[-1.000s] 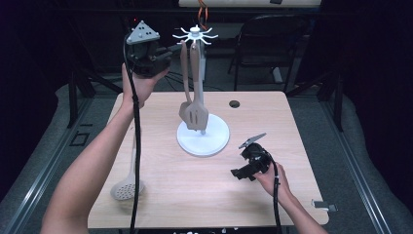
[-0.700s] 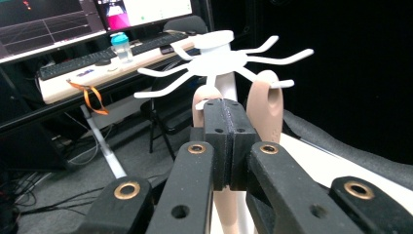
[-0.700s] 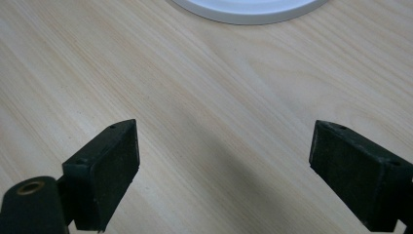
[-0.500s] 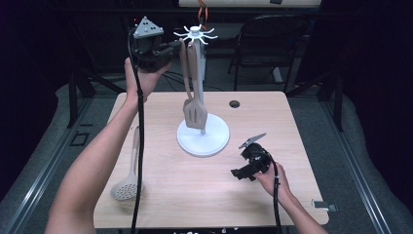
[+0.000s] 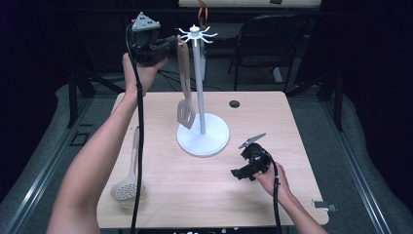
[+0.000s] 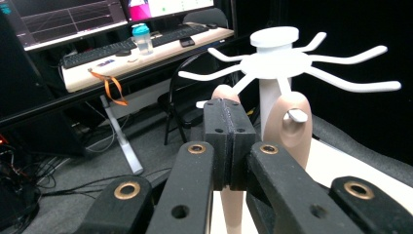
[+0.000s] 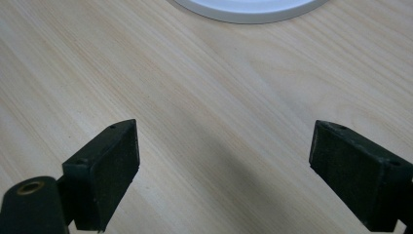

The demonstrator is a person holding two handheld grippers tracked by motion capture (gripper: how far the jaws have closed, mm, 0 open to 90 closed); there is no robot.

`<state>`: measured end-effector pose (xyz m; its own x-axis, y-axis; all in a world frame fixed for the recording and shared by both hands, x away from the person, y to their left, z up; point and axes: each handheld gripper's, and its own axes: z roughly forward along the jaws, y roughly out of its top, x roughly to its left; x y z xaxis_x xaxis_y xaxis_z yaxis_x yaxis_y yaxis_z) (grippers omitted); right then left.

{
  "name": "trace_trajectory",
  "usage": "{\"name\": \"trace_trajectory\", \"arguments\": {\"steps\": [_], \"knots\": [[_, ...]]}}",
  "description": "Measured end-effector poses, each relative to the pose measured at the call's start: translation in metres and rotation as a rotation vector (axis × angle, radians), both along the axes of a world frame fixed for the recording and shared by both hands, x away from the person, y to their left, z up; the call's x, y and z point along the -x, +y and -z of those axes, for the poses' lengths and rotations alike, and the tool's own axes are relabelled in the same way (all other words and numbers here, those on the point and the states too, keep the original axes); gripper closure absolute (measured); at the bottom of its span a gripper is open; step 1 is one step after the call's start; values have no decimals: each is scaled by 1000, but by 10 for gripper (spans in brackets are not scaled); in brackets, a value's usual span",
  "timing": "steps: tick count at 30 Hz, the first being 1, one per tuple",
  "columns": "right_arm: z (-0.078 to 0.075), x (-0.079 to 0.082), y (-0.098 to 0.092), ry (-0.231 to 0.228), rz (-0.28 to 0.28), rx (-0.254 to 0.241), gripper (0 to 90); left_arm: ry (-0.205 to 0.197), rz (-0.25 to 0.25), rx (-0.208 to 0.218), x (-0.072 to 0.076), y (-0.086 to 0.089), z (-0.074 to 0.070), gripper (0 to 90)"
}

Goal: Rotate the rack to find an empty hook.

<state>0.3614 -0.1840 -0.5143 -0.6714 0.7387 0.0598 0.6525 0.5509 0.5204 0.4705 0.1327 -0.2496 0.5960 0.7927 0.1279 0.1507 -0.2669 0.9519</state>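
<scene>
The pale wooden counter (image 5: 160,195) carries a white utensil stand (image 5: 200,97), a tall post on a round base (image 5: 214,141) near the counter's middle, with a crown of thin white hooks (image 6: 341,83) at the top.

A beige slotted turner (image 5: 184,83) hangs down beside the post, its slotted blade just above the base and its handle top up among the hooks. In the left gripper view, 1 beige handle end (image 6: 288,126) with a hanging hole sits against a hook tip beside the post.

A second beige utensil, a perforated skimmer (image 5: 127,184), lies flat on the counter's left side, its handle running away from the person, partly behind the left forearm and cable.

The left gripper (image 5: 165,46) is raised high, level with the hooks and just left of the turner's handle top. In the left gripper view its jaws are pressed together around a narrow beige handle, which shows above and below the pads; whether this is the turner's own handle I cannot tell for certain.

The right gripper (image 5: 236,173) rests low over the counter's right front, near the stand's base but apart from it. In the right gripper view its jaws stand wide apart over bare wood, nothing between them.

A small dark round hole (image 5: 234,104) sits in the counter behind the stand.
</scene>
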Motion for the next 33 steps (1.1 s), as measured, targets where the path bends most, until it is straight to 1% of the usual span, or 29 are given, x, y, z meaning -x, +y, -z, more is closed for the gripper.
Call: {"name": "trace_trajectory", "arguments": {"steps": [5, 9, 14, 18, 20, 21, 22, 23, 24, 26, 29, 32, 33], "knots": [[0, 0, 0, 2, -2, -1, 107, 0, -9, 0, -3, 0, 0, 898], [0, 0, 0, 0, 2, -3, 107, 0, -7, 8, -1, 2, 1, 898], [0, 0, 0, -1, 1, -2, 107, -15, 13, 8, 12, 6, 4, 898], [-1, 0, 0, 3, -4, 13, 107, -21, 33, 1, 21, 7, 7, 898], [0, 0, 0, 2, -4, 11, 107, -18, 50, 1, 25, 7, 7, 898], [0, 0, 1, -3, -5, 12, 107, -21, 59, 2, 28, 6, 7, 898], [0, 0, 1, 1, -4, 1, 107, -22, 64, -2, 29, 5, 7, 898], [0, 0, 1, 8, -4, 2, 107, -25, 72, -4, 30, 4, 6, 898], [0, 0, 1, 3, -9, 19, 107, -26, 78, -4, 32, 2, 5, 898], [0, 0, 0, 2, -8, 18, 107, -32, 90, -20, 34, -2, 4, 898], [0, -1, 0, 7, -9, 12, 107, -41, 92, -40, 34, -8, 2, 898], [0, -1, 0, 5, -9, 14, 107, -42, 86, -34, 31, -11, 1, 898], [0, 0, 0, 8, -8, 16, 107, -38, 80, -40, 30, -12, 0, 898]]}}
